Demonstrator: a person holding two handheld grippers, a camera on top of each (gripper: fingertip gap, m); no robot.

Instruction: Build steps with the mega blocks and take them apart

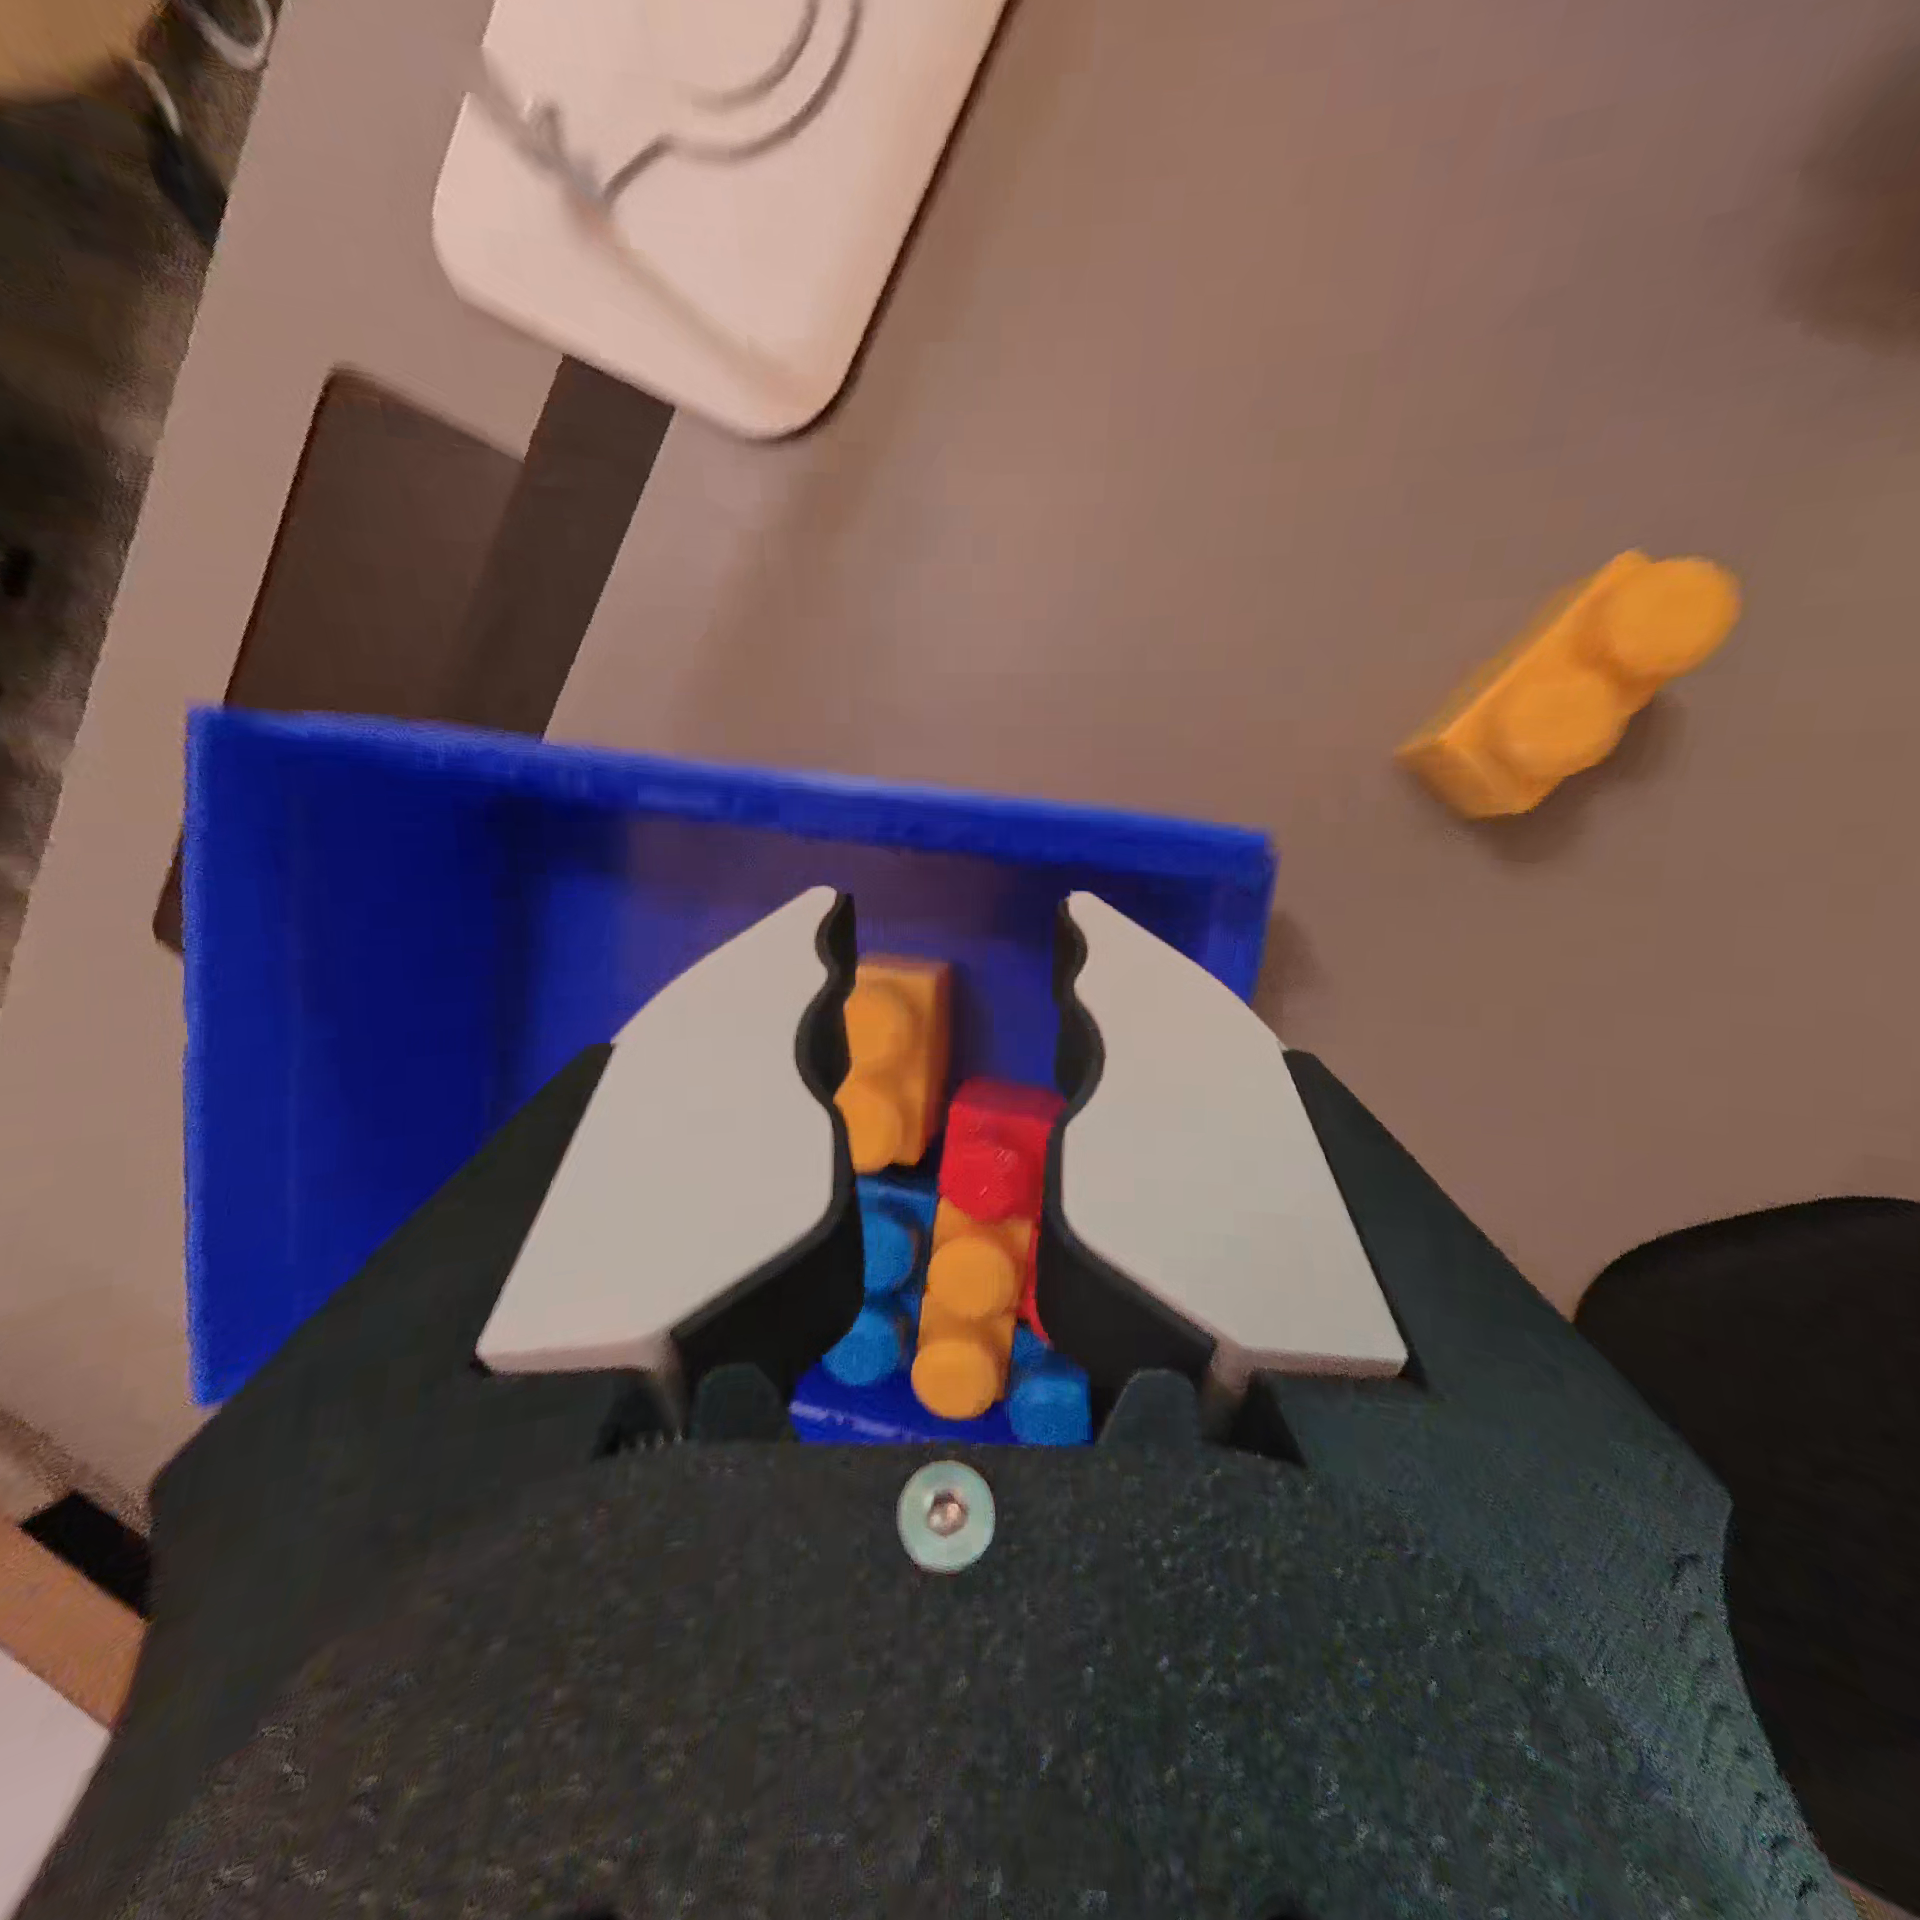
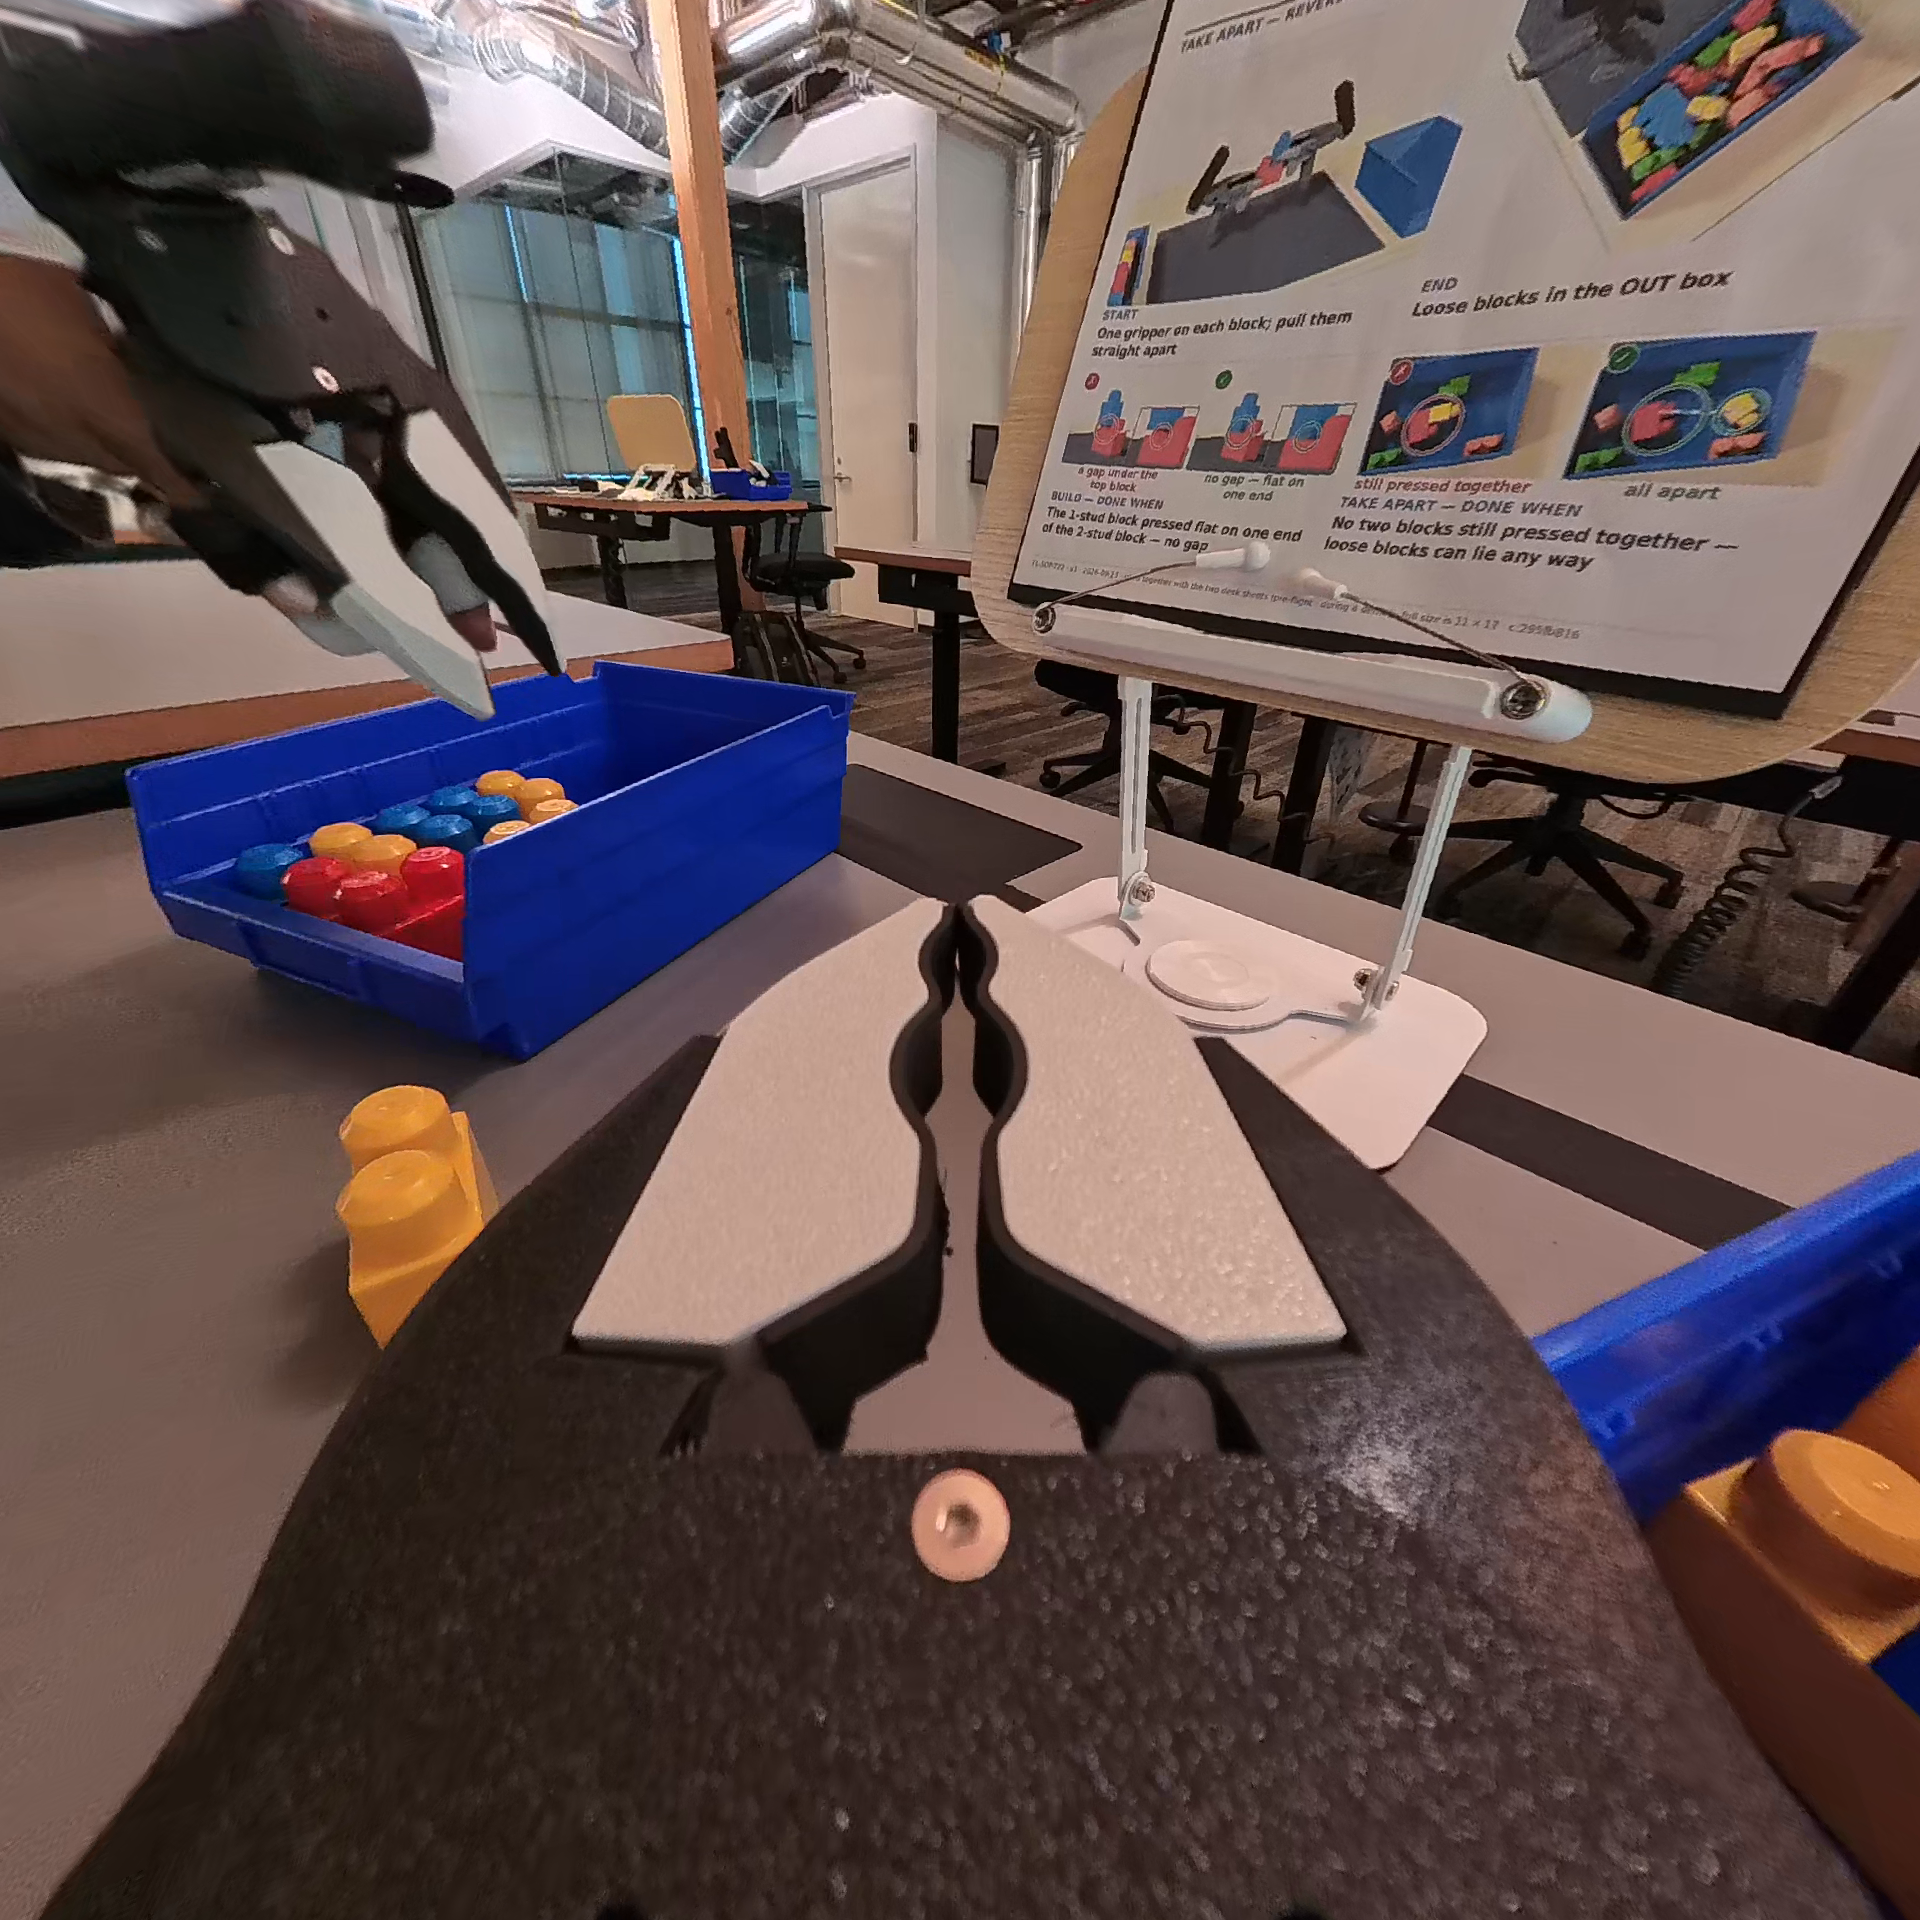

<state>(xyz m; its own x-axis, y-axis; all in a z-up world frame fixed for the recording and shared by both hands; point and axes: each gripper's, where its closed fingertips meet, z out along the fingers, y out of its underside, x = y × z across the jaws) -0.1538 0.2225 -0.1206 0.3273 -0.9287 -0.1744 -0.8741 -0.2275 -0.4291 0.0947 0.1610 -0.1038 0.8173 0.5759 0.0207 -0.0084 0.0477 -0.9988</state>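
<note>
My left gripper (image 1: 951, 914) is open and empty, hovering over the blue bin (image 1: 416, 935). Between its fingers I see loose mega blocks in the bin: an orange one (image 1: 899, 1049), a red one (image 1: 997, 1143), another orange one (image 1: 971, 1309) and a blue one (image 1: 883, 1268). An orange two-stud block (image 1: 1569, 691) lies on the grey table to the right of the bin. My right gripper (image 2: 951, 914) is shut and empty, low over the table. The orange block (image 2: 410, 1195) stands to its left. The left gripper (image 2: 514, 686) shows above the bin's (image 2: 623, 894) far rim.
A white stand base (image 2: 1299, 1018) with an instruction board (image 2: 1455, 364) is just ahead of my right gripper; it also shows in the left wrist view (image 1: 707, 187). A second blue bin (image 2: 1714, 1320) holding an orange block (image 2: 1818, 1538) sits at the right. The tips of one gripper are about 25 cm away from the tips of the other.
</note>
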